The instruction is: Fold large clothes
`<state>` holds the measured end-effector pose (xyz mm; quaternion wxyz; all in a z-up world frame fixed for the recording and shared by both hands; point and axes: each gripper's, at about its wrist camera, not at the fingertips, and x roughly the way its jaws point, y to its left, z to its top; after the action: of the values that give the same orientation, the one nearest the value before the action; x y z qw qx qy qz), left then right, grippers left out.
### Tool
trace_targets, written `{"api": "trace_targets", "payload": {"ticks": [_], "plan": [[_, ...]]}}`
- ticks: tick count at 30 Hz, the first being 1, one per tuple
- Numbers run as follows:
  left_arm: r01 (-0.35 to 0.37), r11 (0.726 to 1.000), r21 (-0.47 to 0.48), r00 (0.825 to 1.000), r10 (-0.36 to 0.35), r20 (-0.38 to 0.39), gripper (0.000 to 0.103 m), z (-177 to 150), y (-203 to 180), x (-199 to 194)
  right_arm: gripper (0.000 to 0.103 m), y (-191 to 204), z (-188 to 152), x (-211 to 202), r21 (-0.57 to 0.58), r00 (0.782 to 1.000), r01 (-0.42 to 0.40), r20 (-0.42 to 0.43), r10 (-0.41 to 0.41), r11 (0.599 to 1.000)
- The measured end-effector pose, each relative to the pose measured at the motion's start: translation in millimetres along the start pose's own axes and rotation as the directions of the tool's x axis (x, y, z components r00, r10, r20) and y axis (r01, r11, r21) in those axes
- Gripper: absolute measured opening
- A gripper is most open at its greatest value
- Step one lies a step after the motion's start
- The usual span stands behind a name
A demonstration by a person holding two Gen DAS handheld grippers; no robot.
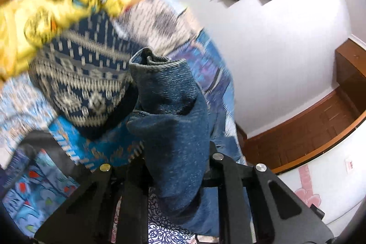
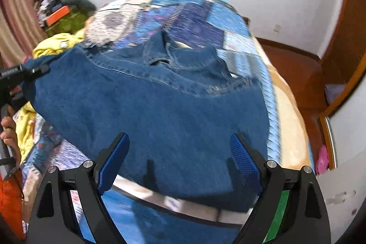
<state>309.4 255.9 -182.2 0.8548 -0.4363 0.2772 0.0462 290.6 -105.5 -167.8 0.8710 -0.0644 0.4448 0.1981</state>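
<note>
Left gripper [image 1: 176,166] clamps jeans [image 2: 160,106] edge | right gripper [image 2: 180,164] wide open, empty, over jeans | jeans on bed [image 2: 286,106]

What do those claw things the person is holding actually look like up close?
Each claw is a black, angular frame with slotted cut-outs and round silver bolts. The right claw has two fingers faced with textured blue pads, plus a green strip on one side of its frame. The left claw shows the same black frame. A bare hand grips its handle.
</note>
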Motion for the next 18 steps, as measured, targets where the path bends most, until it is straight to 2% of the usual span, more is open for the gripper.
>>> {"api": "trace_targets", "payload": {"ticks": [5, 7, 11, 15, 18], "plan": [[-0.052, 0.993, 0.11, 0.996, 0.043, 0.082, 0.017, 12.6, -14.3, -42.9, 0.088, 56.6, 17.4, 27.5, -0.07, 0.994, -0.106, -0.03, 0.104, 0.992], [-0.081, 0.985, 0.151, 0.992, 0.064, 0.11, 0.017, 13.8, -17.4, -54.8, 0.088, 79.1, 21.5, 47.0, -0.088, 0.987, -0.148, -0.073, 0.142, 0.985], [-0.117, 0.969, 0.216, 0.988, 0.091, 0.128, 0.017, 11.4, -19.5, -64.1, 0.088, 118.2, 21.2, 90.2, -0.095, 0.959, -0.234, -0.186, 0.214, 0.968], [-0.17, 0.943, 0.285, 0.983, 0.141, 0.117, 0.017, -1.1, -27.1, -52.4, 0.091, 128.8, 10.7, 121.9, -0.08, 0.939, -0.245, -0.268, 0.216, 0.966], [-0.154, 0.941, 0.301, 0.986, 0.125, 0.115, 0.017, -12.5, -41.6, -42.6, 0.093, 128.4, 5.3, 124.6, -0.129, 0.943, -0.243, -0.263, 0.203, 0.962]]}}
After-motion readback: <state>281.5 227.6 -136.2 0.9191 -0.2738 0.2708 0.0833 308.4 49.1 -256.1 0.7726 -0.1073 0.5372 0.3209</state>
